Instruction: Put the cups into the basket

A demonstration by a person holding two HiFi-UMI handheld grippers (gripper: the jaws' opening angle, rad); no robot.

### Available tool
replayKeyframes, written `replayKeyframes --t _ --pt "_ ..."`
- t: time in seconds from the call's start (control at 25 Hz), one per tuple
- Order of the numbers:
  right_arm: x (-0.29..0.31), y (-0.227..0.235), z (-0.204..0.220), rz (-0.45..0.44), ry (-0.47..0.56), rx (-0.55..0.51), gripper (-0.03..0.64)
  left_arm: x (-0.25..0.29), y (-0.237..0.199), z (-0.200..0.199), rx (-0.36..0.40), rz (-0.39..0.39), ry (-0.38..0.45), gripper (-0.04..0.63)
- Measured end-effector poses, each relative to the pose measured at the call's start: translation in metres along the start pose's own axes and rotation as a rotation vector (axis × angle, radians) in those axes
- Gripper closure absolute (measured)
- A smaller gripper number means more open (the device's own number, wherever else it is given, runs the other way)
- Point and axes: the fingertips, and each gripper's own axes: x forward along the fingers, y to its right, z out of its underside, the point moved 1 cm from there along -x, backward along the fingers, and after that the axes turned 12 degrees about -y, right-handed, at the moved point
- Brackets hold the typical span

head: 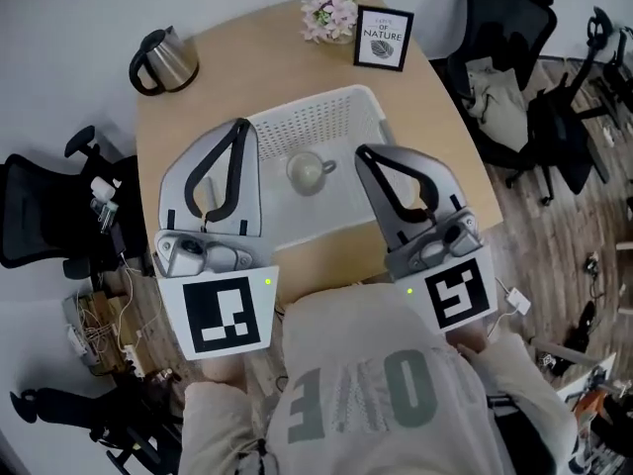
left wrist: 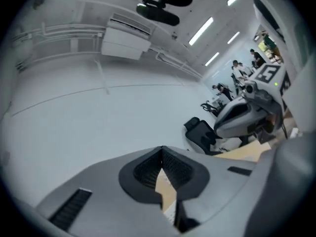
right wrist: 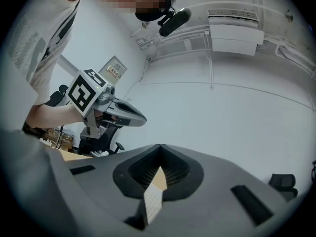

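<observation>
1 cup (head: 309,171) lies inside the basket (head: 326,115) on the worktop (head: 247,47); no other cups in sight, so I reckon the job's done. Left gripper (head: 240,125) & right gripper (head: 363,151) hover either side of it. Both sets of fingers (left wrist: 145,172) are pinched tip-to-tip w/ nothing between them, prob. parked clear.

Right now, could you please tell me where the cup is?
In the head view, the cup sits inside the white basket at the middle of the table, between the left gripper and the right gripper.
</observation>
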Motion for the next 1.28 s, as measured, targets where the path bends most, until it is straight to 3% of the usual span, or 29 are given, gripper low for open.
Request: replayKeyframes --t 0.16,0.28,0.56,1.28 --pt "0.004 -0.006 -0.010 -0.011 0.029 0.006 0.620 -0.026 -0.012 0.003 -0.227 -0.096 0.058 0.586" --pt "0.006 -0.014 -0.016 -0.037 0.050 -0.011 0.620 -0.039 -0.011 0.004 -0.309 -0.145 0.107 0.586" --pt "0.018 -0.028 -0.023 -0.061 0.061 -0.029 0.620 -0.047 0.000 0.011 -0.283 -0.190 0.106 0.586" --pt "0.034 -0.033 -0.014 -0.074 0.022 -0.044 0.620 -0.027 0.000 0.028 -0.279 -0.165 0.067 0.586"
